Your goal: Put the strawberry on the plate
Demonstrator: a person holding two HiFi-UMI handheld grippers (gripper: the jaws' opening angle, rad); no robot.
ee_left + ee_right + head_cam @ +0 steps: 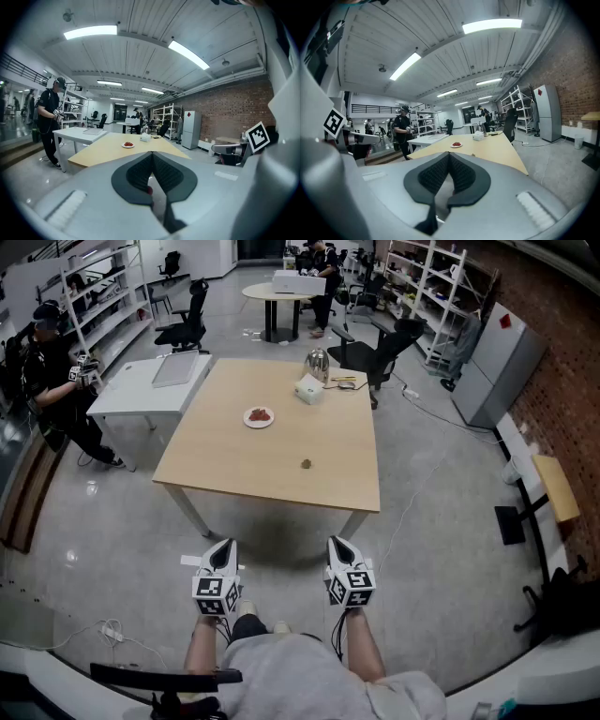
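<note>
A white plate point(259, 417) with something red on it lies on the light wooden table point(281, 474), left of its middle. Nearer the table's front edge sits a small dark item point(306, 464); I cannot tell what it is. My left gripper point(225, 546) and right gripper point(336, 542) hang side by side close to the person's body, well short of the table, both pointing at it. Each is shut with nothing between its jaws. The plate point(128, 145) shows far beyond the left gripper point(152, 154). It also shows as a plate point(456, 145) beyond the right gripper point(449, 155).
A white tissue box point(308, 388) and a metal kettle point(317, 364) stand at the table's far edge. A white side table point(150, 385) adjoins on the left, with a person point(52, 362) beside it. Office chairs point(375, 352), a round table point(281, 292) and shelving stand behind.
</note>
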